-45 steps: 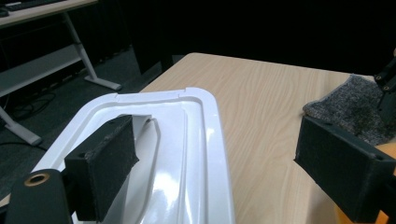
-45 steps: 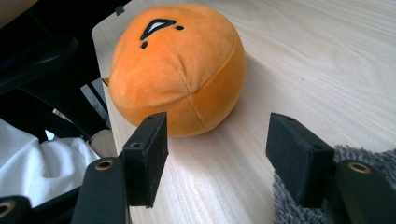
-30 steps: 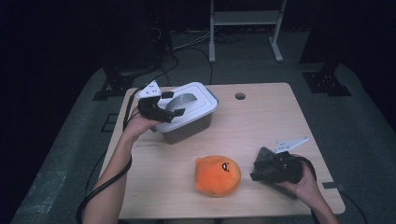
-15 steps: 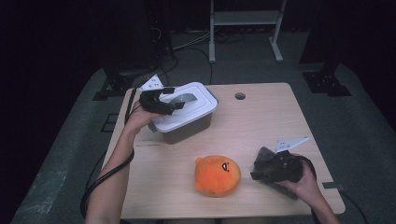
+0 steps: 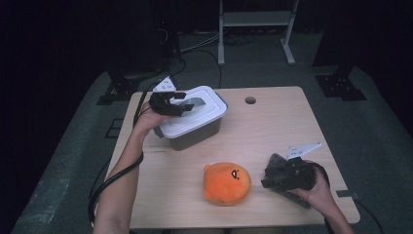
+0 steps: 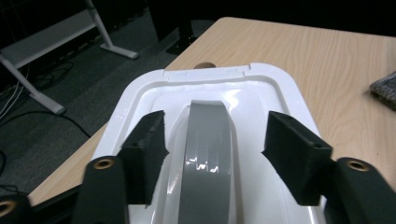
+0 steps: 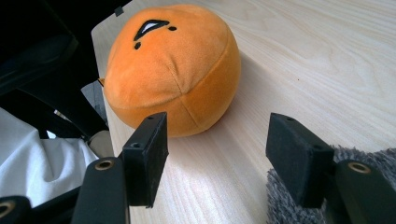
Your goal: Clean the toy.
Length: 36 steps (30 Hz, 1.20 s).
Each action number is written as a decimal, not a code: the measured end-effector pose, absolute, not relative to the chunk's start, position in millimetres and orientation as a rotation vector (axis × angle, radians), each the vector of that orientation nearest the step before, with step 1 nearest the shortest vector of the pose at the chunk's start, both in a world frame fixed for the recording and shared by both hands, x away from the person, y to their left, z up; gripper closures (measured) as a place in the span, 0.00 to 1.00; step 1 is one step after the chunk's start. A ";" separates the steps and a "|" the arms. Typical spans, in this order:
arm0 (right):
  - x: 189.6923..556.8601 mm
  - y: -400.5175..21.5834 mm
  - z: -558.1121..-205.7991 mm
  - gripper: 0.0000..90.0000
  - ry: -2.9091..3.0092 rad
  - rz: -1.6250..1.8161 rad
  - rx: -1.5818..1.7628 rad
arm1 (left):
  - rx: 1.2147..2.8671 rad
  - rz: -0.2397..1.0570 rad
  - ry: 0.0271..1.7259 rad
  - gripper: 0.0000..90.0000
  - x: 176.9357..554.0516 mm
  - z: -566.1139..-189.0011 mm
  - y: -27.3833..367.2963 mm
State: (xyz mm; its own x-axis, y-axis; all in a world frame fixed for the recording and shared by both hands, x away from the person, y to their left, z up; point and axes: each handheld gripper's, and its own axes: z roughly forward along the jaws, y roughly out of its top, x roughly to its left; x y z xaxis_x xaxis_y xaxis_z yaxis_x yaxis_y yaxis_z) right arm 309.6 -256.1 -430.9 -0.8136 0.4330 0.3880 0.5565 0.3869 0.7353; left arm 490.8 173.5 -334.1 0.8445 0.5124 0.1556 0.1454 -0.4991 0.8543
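Note:
A white lidded box [image 5: 195, 127] with a grey handle [image 5: 193, 102] stands at the table's far left. My left gripper [image 5: 181, 105] hovers over its lid [image 6: 140, 93], open, one jaw on each side of the grey handle [image 6: 208, 140] and not touching it. An orange plush toy [image 5: 226, 183] lies near the front middle. My right gripper [image 5: 269, 179] rests at the front right on a grey fuzzy cloth [image 5: 292, 195]. It is open and points at the plush [image 7: 168, 65], which lies just beyond its jaws.
The wooden table [image 5: 272, 126] has a small round hole [image 5: 250, 100] near its far edge. A white metal frame [image 5: 255, 19] and cables lie on the floor behind. The fuzzy cloth [image 7: 285, 205] sits under my right jaw.
My left gripper has shifted a little toward the table's far edge, over the lid and handle. The right gripper and the plush have stayed still.

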 end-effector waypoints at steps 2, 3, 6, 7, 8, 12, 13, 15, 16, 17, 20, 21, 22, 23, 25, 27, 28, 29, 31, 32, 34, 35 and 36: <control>309.6 -256.4 -430.7 0.42 -2.505 -1.409 -0.896 | 2.091 0.495 0.489 0.46 493.4 -334.5 172.4; 309.6 -256.4 -430.6 0.42 -2.506 -1.410 -0.895 | 2.101 0.504 0.492 0.46 494.7 -334.8 171.5; 309.2 -256.5 -430.2 0.42 -2.508 -1.412 -0.889 | 2.101 0.502 0.492 0.51 496.7 -334.4 170.7; 309.1 -256.7 -430.1 0.42 -2.506 -1.413 -0.891 | 2.109 0.506 0.493 0.51 497.4 -334.7 169.9; 309.2 -257.0 -430.0 0.42 -2.506 -1.412 -0.893 | 2.117 0.509 0.493 0.53 498.0 -335.1 169.2; 309.0 -257.1 -430.0 0.42 -2.506 -1.413 -0.892 | 2.133 0.509 0.502 0.60 499.3 -338.0 168.3; 308.8 -257.0 -430.0 0.42 -2.506 -1.413 -0.892 | 2.142 0.506 0.500 0.61 499.8 -338.9 167.9; 308.5 -257.1 -430.0 0.42 -2.505 -1.413 -0.894 | 2.160 0.499 0.483 0.69 499.2 -340.3 166.3; 308.4 -257.2 -430.0 0.42 -2.504 -1.414 -0.894 | 2.171 0.507 0.478 0.70 499.1 -340.1 165.6; 308.3 -257.2 -429.9 0.42 -2.503 -1.414 -0.895 | 2.171 0.514 0.481 0.72 498.7 -340.0 164.5; 308.0 -256.9 -429.5 0.42 -2.506 -1.415 -0.893 | 2.184 0.522 0.486 0.74 499.1 -338.9 163.0; 308.0 -256.9 -429.4 0.42 -2.507 -1.416 -0.891 | 2.188 0.527 0.485 0.74 499.1 -338.6 162.8; 307.9 -256.9 -429.3 0.42 -2.507 -1.415 -0.891 | 2.193 0.530 0.484 0.74 499.2 -338.2 162.6; 307.9 -257.0 -429.4 0.42 -2.507 -1.415 -0.890 | 2.194 0.531 0.485 0.74 499.1 -338.0 162.5; 307.9 -257.2 -429.5 0.42 -2.506 -1.415 -0.893 | 2.193 0.528 0.485 0.74 498.7 -337.7 163.0; 307.8 -257.6 -429.2 0.42 -2.504 -1.419 -0.891 | 2.192 0.525 0.493 0.74 498.3 -337.5 163.9; 307.7 -258.0 -429.0 0.42 -2.502 -1.419 -0.893 | 2.189 0.525 0.495 0.74 497.8 -337.2 164.4; 307.8 -258.3 -429.0 0.42 -2.500 -1.421 -0.896 | 2.186 0.519 0.495 0.74 497.5 -336.8 165.0; 307.8 -258.7 -429.1 0.42 -2.498 -1.422 -0.897 | 2.189 0.522 0.493 0.74 496.4 -335.4 165.9; 307.8 -258.7 -429.1 0.42 -2.499 -1.421 -0.898 | 2.190 0.521 0.491 0.74 495.7 -334.8 166.1; 307.6 -258.7 -429.1 0.42 -2.501 -1.421 -0.896 | 2.190 0.525 0.485 0.74 494.0 -333.2 166.8; 307.6 -258.7 -429.1 0.42 -2.501 -1.420 -0.896 | 2.188 0.521 0.480 0.74 492.6 -332.0 167.4; 307.5 -258.8 -429.1 0.42 -2.501 -1.421 -0.899 | 2.188 0.520 0.476 0.74 491.6 -331.2 167.8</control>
State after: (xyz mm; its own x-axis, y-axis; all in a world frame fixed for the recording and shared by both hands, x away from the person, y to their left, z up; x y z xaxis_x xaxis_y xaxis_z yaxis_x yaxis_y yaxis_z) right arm 307.5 -258.8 -429.1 -0.8147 0.4326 0.3862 0.5533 0.3802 0.7412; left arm 491.6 167.8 -331.2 0.8433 0.4970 0.2044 0.1589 -0.5940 0.7886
